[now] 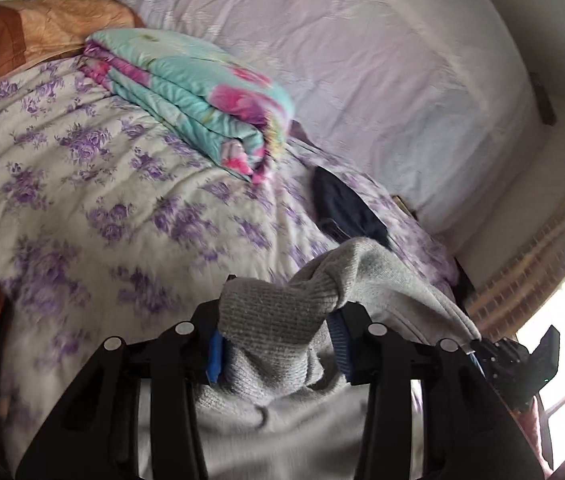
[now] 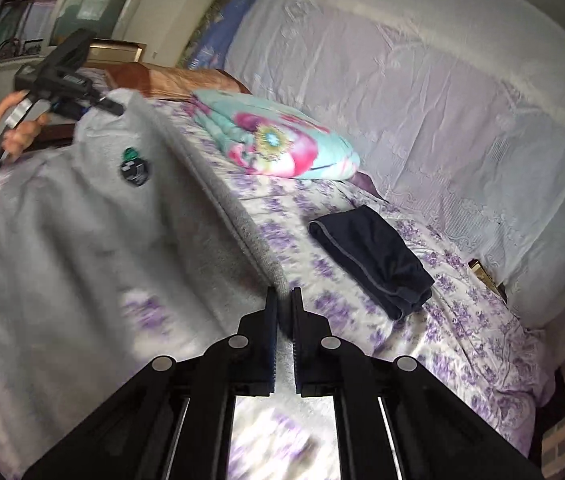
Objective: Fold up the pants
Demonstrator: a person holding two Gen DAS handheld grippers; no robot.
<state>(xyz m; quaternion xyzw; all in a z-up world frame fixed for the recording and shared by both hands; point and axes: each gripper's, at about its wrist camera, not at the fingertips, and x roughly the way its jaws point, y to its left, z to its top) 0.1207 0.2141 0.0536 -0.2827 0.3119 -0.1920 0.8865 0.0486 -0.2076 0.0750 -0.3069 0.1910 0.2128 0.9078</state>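
Both grippers are clamping the grey pants (image 2: 82,216): the left gripper (image 1: 278,344) is pinching a bunched ribbed end, and the right gripper (image 2: 284,320), nearly closed, is holding the ribbed edge. Between them the pants are hanging above the flowered bedspread (image 2: 462,320), their long edge running from lower right up to upper left in the right wrist view. Beyond that edge, a folded dark garment (image 2: 370,256) and a folded quilt (image 2: 274,144) are lying near the pale headboard (image 2: 422,100), leaving bare bedspread between.
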